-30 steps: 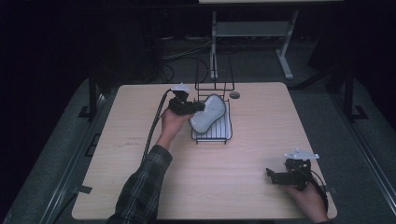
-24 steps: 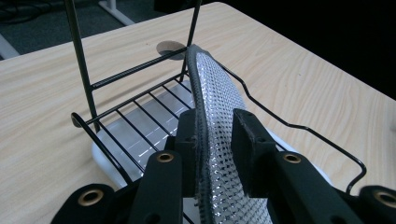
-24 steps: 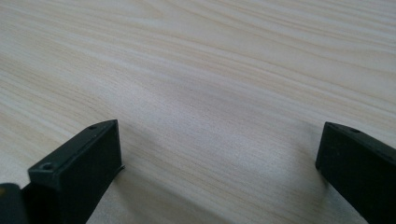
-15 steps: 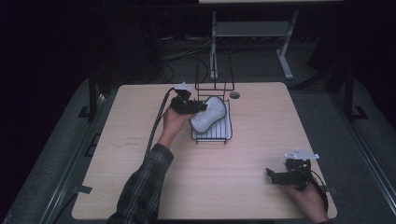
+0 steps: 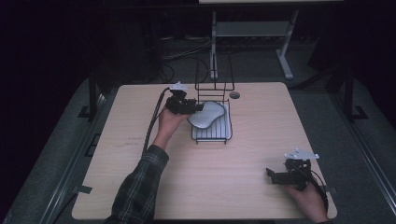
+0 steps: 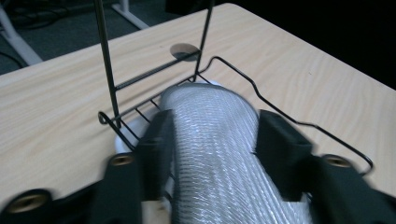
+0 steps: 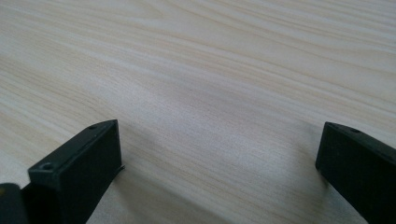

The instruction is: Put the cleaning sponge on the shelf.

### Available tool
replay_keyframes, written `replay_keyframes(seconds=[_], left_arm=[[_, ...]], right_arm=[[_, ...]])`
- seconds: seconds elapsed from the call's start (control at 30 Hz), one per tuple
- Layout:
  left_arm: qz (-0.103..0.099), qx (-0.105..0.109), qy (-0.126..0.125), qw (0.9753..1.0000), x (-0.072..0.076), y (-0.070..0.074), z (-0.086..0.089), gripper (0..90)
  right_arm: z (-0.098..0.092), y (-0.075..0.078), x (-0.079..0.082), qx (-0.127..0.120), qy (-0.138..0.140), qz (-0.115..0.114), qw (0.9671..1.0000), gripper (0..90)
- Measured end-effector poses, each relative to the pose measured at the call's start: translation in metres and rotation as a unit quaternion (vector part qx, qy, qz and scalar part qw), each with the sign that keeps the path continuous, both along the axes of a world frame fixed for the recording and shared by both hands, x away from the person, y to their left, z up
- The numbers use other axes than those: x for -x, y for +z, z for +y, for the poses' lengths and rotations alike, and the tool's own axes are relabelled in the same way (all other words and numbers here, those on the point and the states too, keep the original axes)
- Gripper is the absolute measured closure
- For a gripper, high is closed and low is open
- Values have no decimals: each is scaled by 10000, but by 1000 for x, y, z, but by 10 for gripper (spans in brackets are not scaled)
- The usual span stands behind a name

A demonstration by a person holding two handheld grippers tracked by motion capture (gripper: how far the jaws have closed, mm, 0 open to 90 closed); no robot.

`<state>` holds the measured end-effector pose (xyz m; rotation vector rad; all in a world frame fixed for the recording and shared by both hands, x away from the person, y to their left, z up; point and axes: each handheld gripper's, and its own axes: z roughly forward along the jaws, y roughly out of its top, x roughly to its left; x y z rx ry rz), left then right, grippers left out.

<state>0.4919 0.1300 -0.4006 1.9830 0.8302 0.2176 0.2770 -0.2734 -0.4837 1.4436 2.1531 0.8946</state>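
My left gripper (image 5: pixel 195 107) is shut on a white, finely ribbed, rounded object (image 5: pixel 208 116) and holds it over a black wire rack (image 5: pixel 211 139) at the table's far middle. In the left gripper view the white object (image 6: pixel 210 140) sits between both black jaws of this gripper (image 6: pixel 215 149), with the rack's wire rim (image 6: pixel 261 95) and uprights just beyond. Whether the object touches the rack I cannot tell. My right gripper (image 5: pixel 273 175) rests low at the table's near right, open, and in the right gripper view it (image 7: pixel 219 154) has bare wood between its jaws.
The rack's tall wire uprights (image 5: pixel 214 79) stand at its far end. A round cable hole (image 5: pixel 234 94) lies in the tabletop just right of them. A cable (image 5: pixel 152 128) trails from the left gripper along the sleeved forearm. Dark floor and desk legs surround the table.
The left gripper has shifted only slightly with the white object over the rack. The right gripper has stayed where it was.
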Motion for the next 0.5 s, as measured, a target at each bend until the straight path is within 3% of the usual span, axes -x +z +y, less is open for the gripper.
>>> replay_keyframes(seconds=[0.13, 0.27, 0.5], left_arm=[[-79, 149, 11, 9999, 5, 4, 11, 687], [-65, 138, -41, 9999, 10, 3, 21, 888], [-25, -14, -112, 9999, 20, -3, 31, 900]], right_arm=[[0, 0, 0, -2, -2, 1, 10000, 0], [0, 0, 0, -1, -1, 1, 10000, 0], [0, 0, 0, -2, -2, 0, 10000, 0]])
